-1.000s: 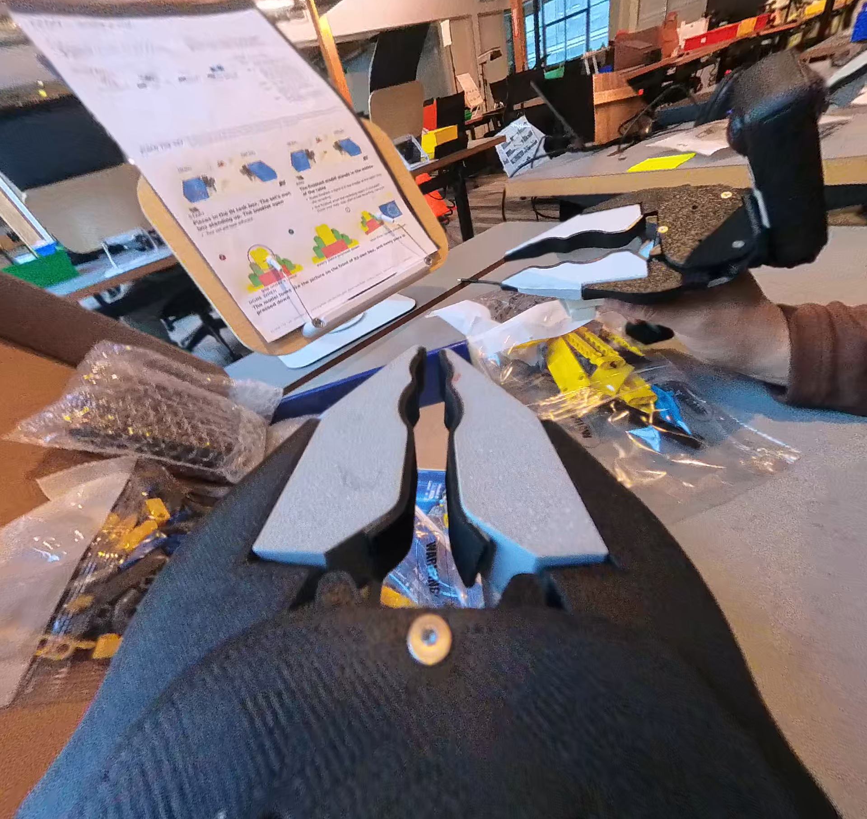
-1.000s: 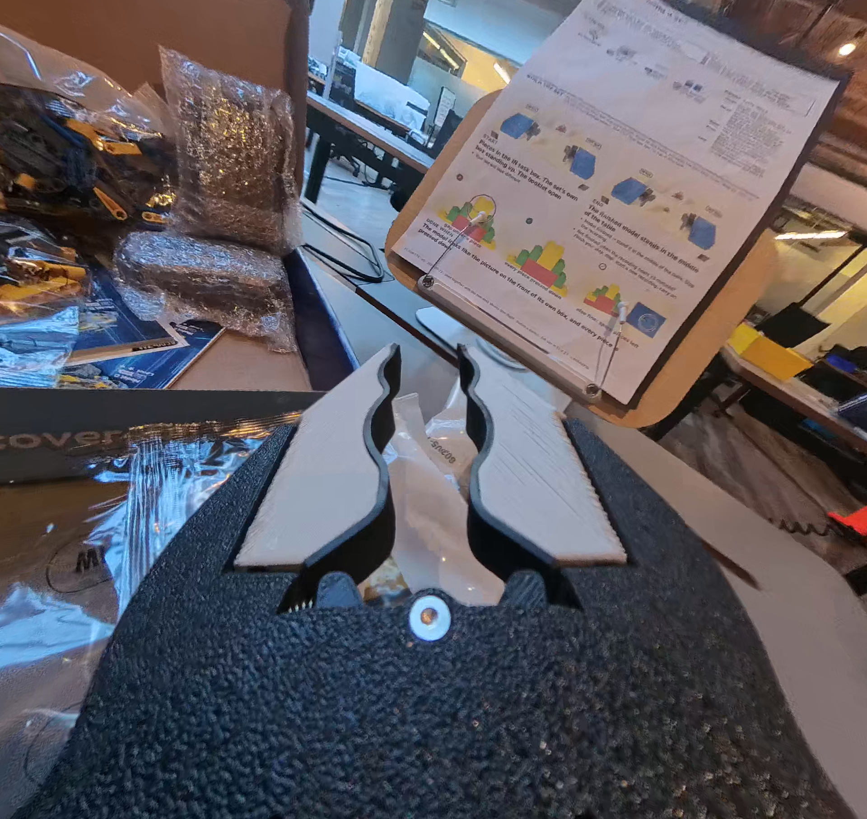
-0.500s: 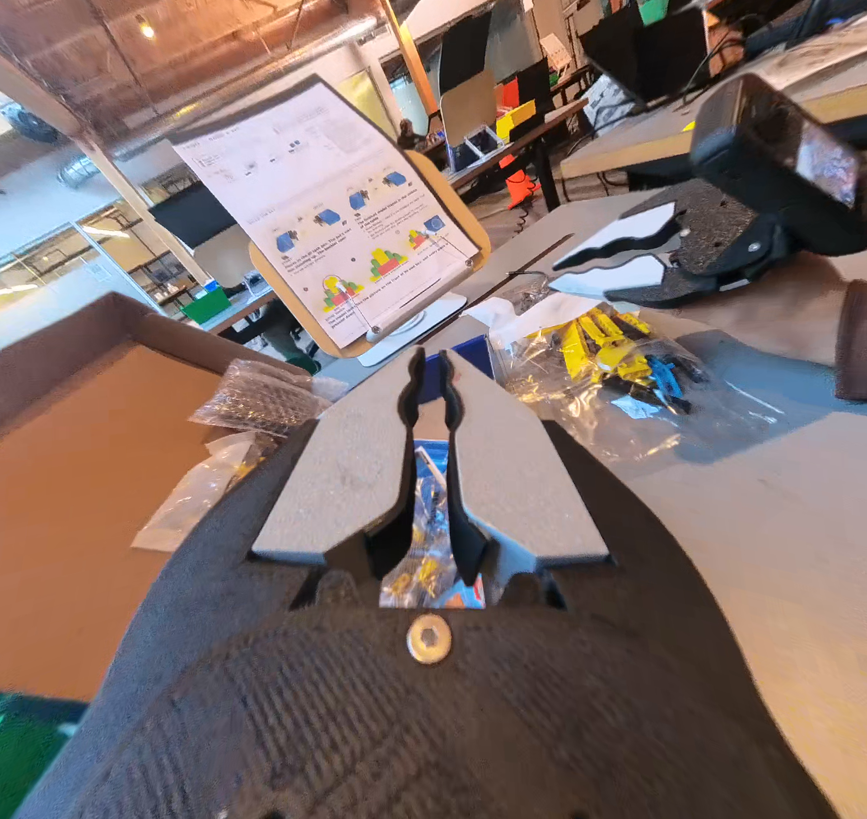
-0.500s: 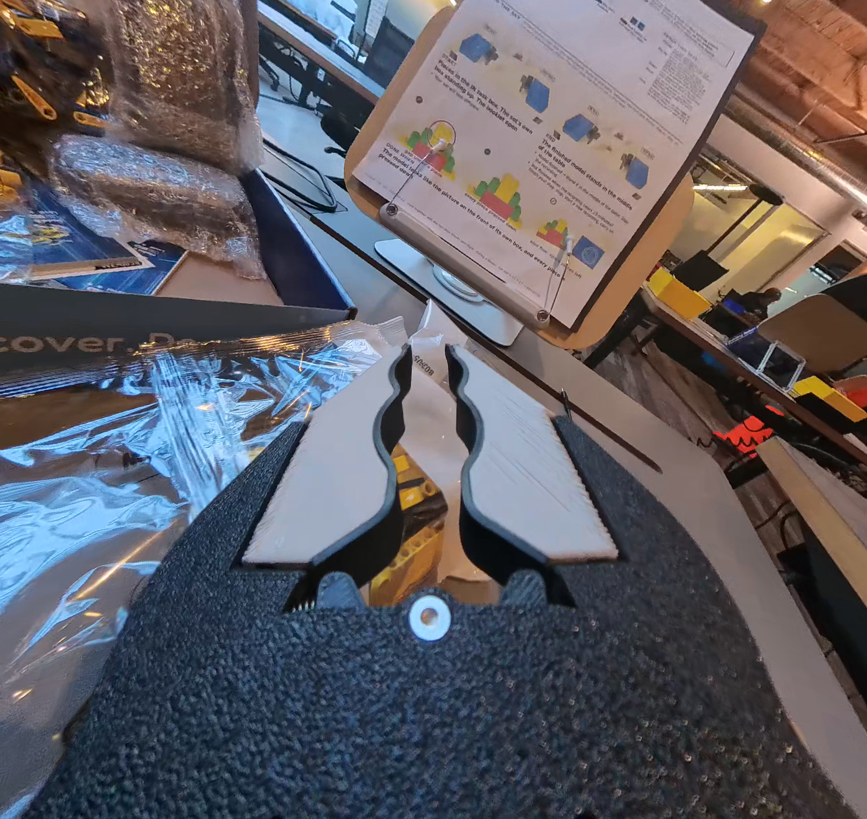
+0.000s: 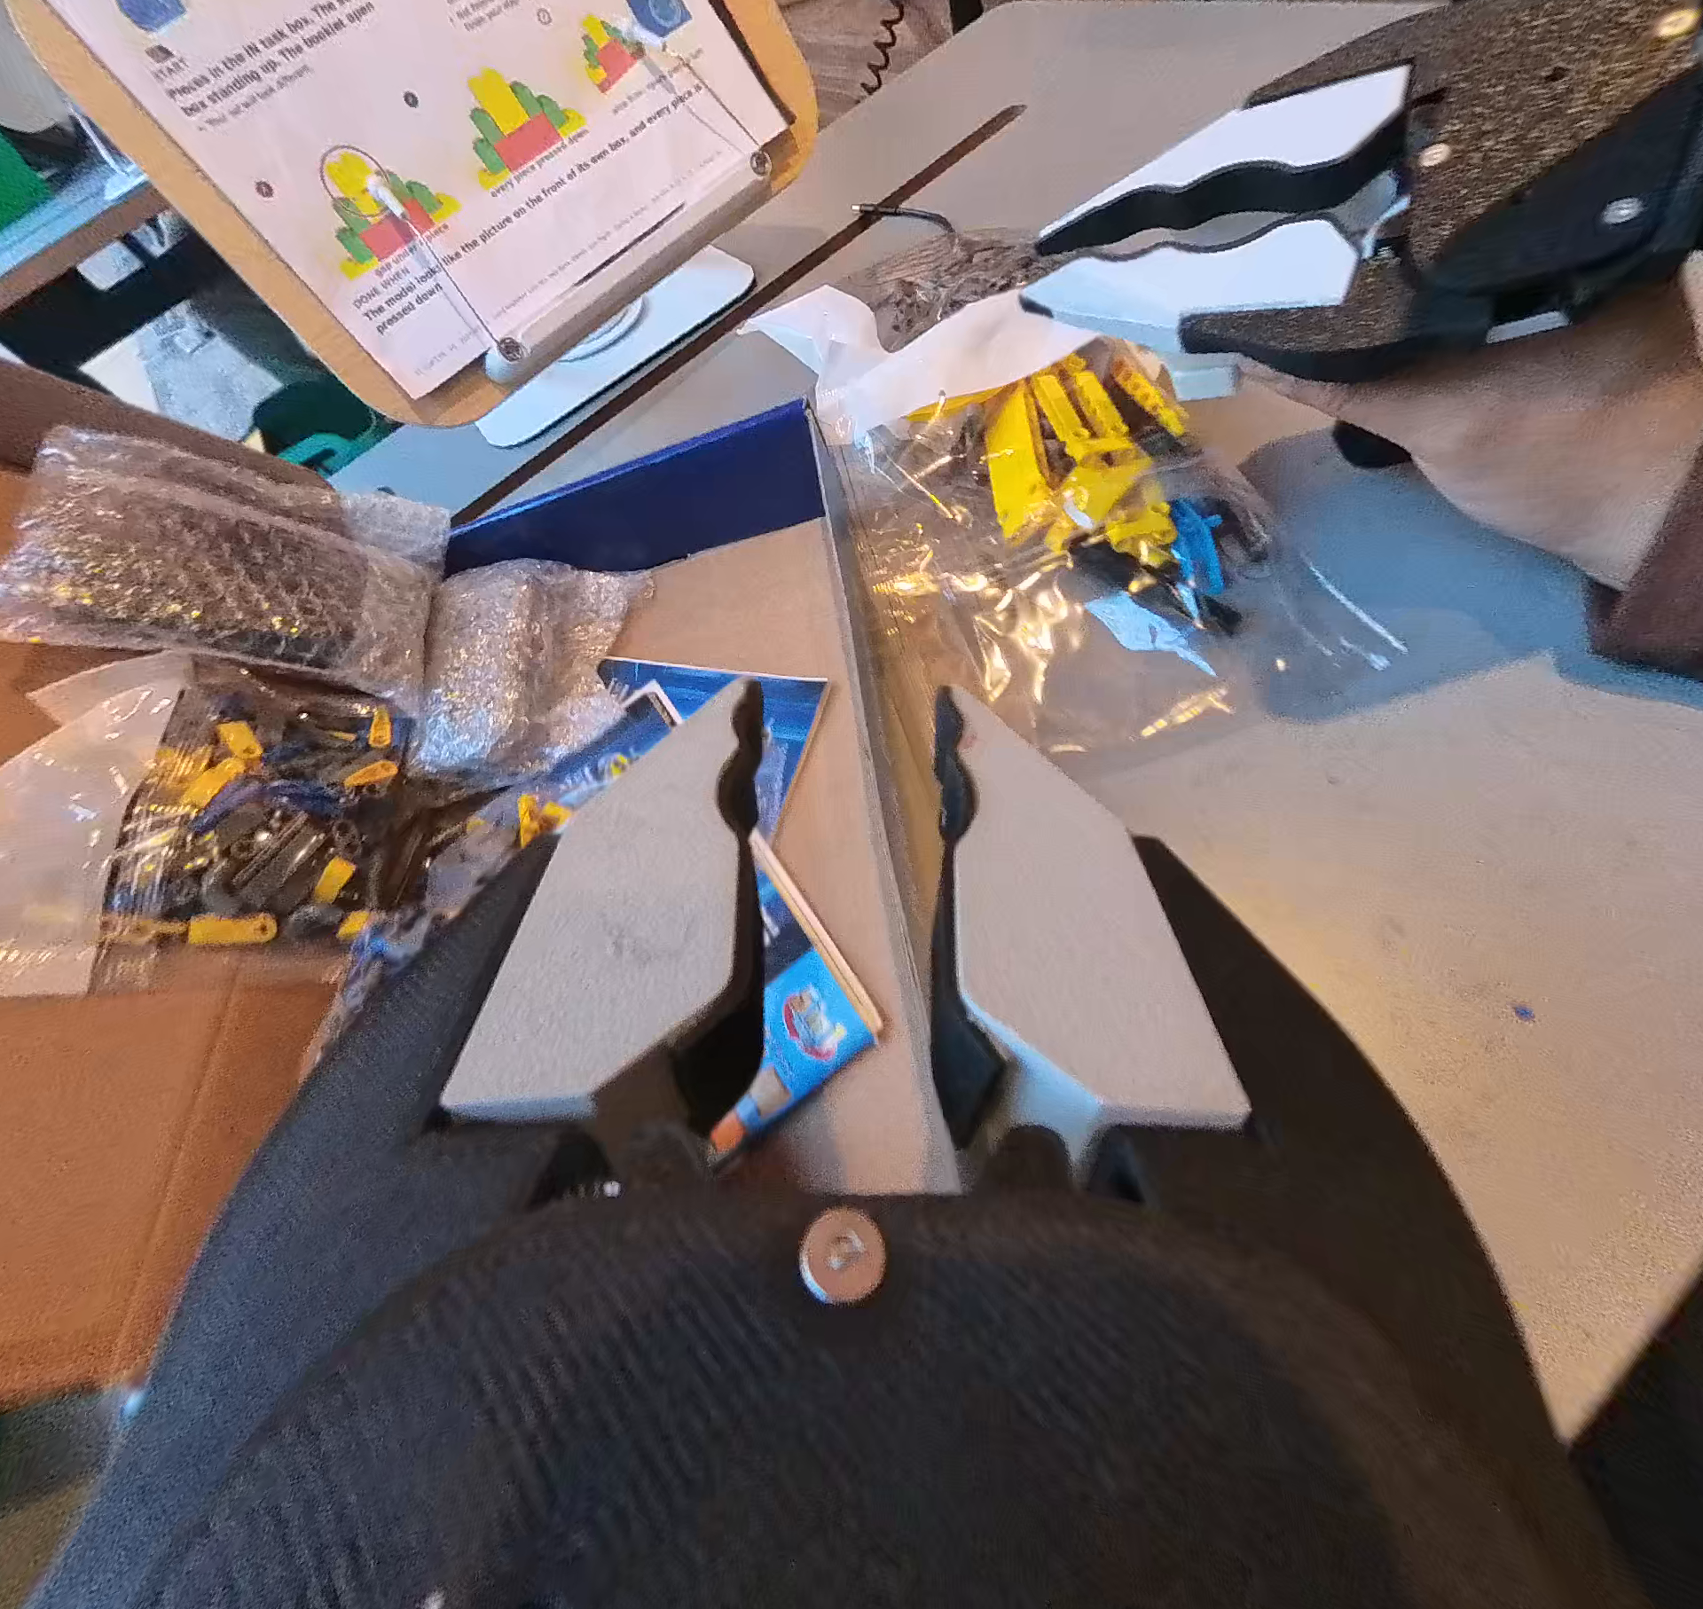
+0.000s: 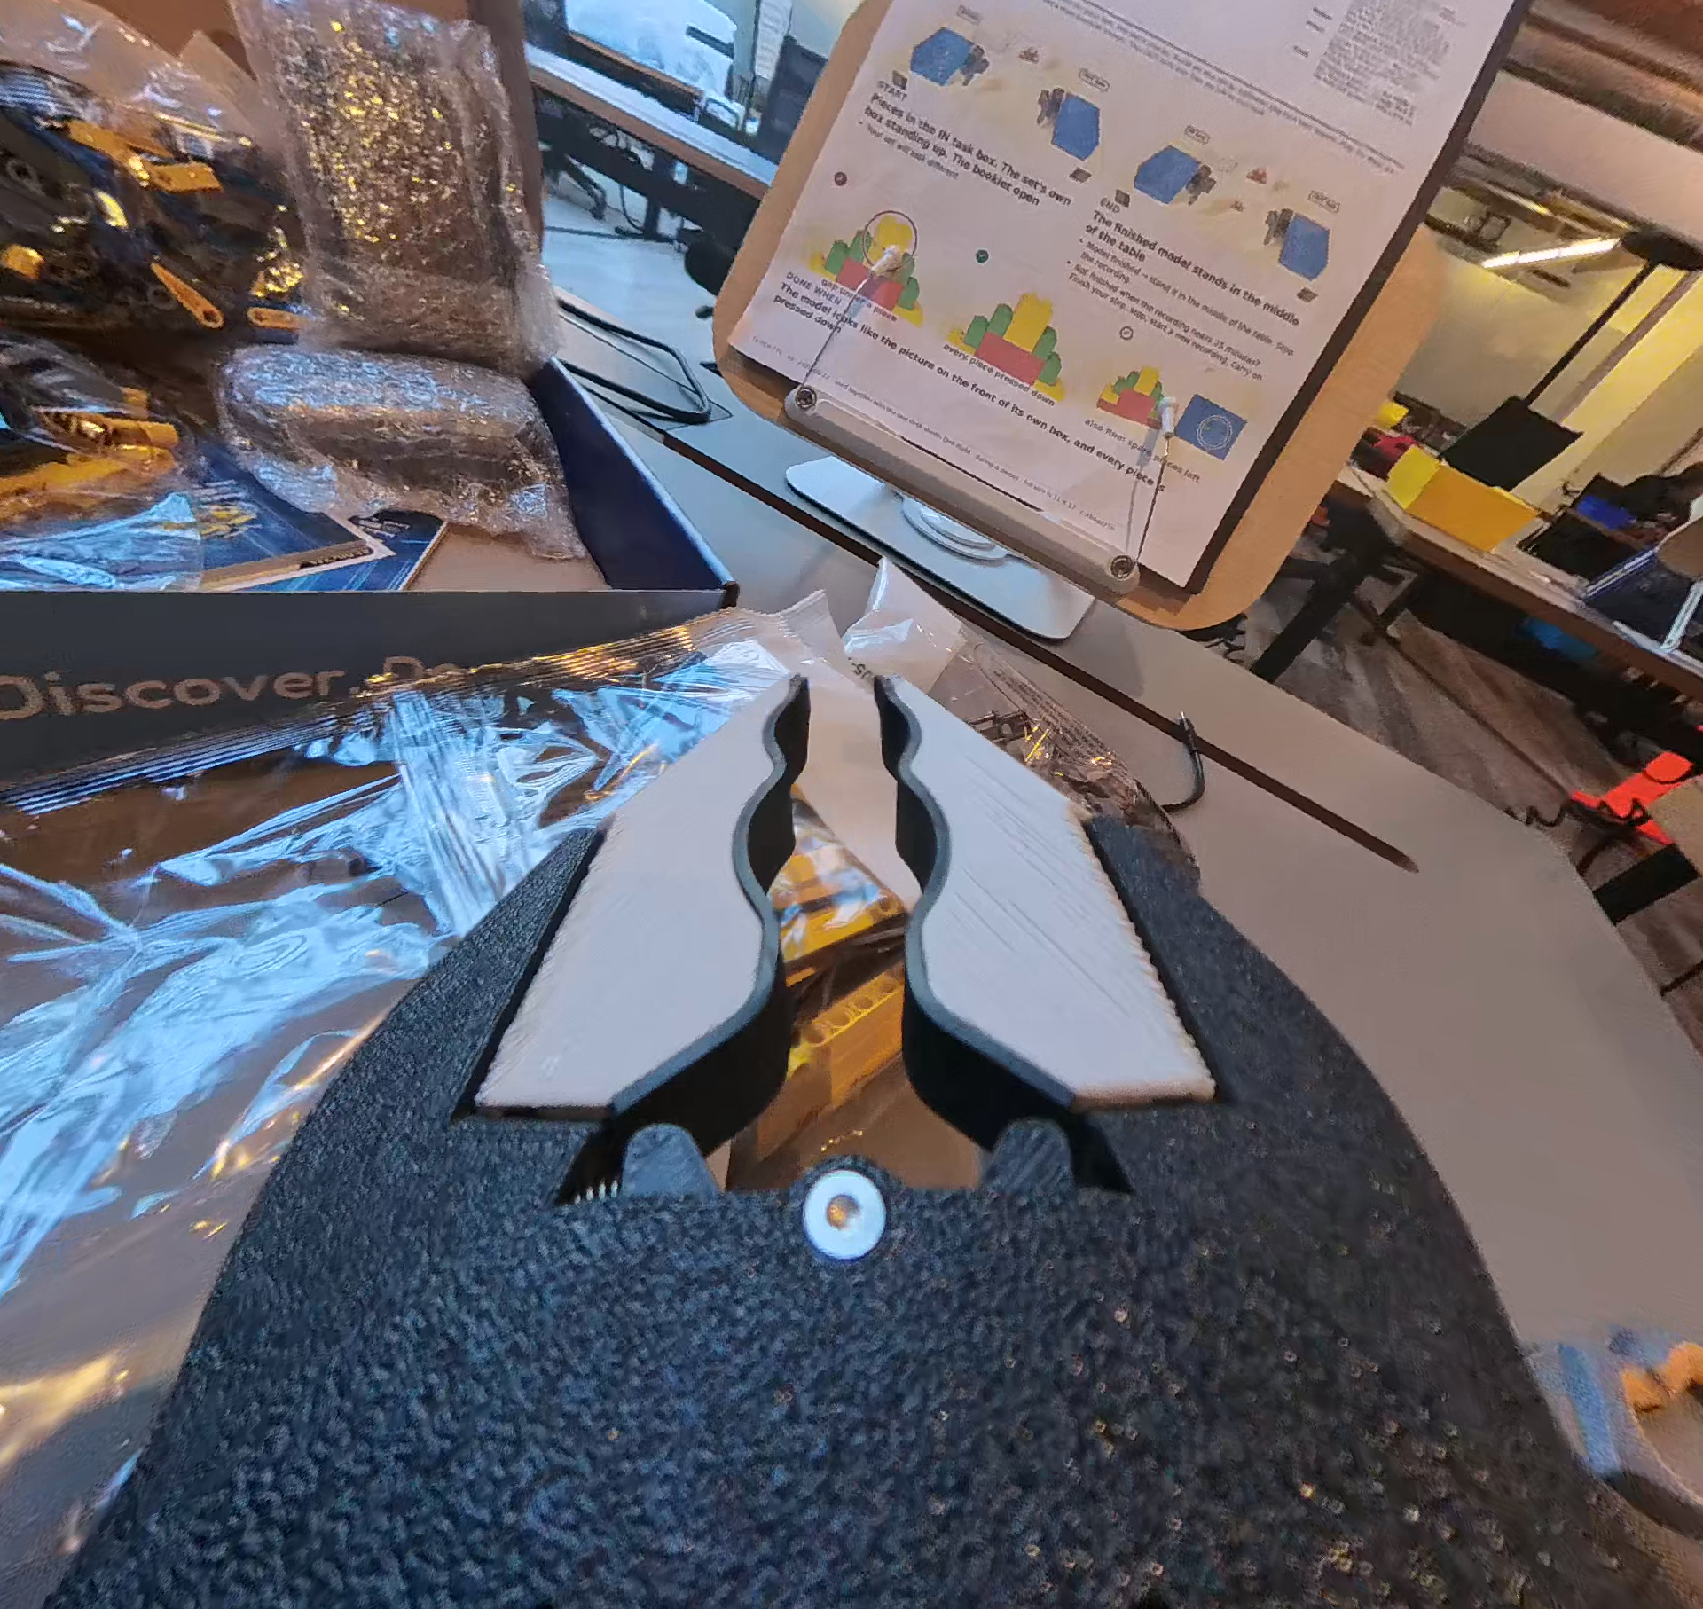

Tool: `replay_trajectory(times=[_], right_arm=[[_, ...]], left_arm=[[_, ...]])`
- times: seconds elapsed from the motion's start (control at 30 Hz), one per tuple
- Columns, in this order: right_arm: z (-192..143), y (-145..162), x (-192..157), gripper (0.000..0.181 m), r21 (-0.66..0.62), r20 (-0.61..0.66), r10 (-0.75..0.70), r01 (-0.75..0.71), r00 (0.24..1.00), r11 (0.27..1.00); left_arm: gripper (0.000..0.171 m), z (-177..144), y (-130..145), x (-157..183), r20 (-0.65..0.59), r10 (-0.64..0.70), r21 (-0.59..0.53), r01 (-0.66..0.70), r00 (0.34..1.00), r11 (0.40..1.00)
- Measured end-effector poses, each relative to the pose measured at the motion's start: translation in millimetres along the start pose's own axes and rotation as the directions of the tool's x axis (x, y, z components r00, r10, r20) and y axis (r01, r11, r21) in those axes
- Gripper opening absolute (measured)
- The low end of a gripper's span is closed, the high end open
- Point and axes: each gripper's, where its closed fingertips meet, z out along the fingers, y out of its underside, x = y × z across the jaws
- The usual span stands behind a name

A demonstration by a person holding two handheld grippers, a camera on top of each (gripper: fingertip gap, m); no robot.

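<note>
Jaws apart, the left gripper (image 5: pixel 848 735) straddles the upright wall of the open box (image 5: pixel 862 717) above a blue booklet (image 5: pixel 783 1003), while the right gripper (image 6: pixel 840 698), its jaws narrowly parted and clamping nothing I can see, hovers over a clear bag of yellow pieces (image 5: pixel 1078 496) on the grey table (image 5: pixel 1382 874) beside the box.

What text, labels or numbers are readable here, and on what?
I don't copy wording; these bear it:
White printed instruction sheet on the wooden stand: legible headings and captions, fine print blurred.
Dark cardboard box wall: large pale lettering.
Blue booklet inside the box: too small.
Clear plastic bag's white strip: too small.
</note>
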Motion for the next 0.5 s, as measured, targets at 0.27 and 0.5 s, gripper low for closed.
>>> replay_trajectory(times=[0.27, 0.5], right_arm=[[11.3, 13.9, 14.6, 0.014, -0.030, 0.005, 0.102, -0.102, 0.995, 0.994], [12.8, 17.7, 27.9, 0.016, -0.020, -0.025, 0.066, -0.067, 0.997, 0.998]], left_arm=[[0.035, 68.1, -13.0, -32.4, -0.004, 0.043, 0.063, -0.042, 0.999, 0.997], [0.024, 72.7, -16.6, -28.4, -0.078, 0.002, 0.214, 0.015, 0.997, 0.977]])
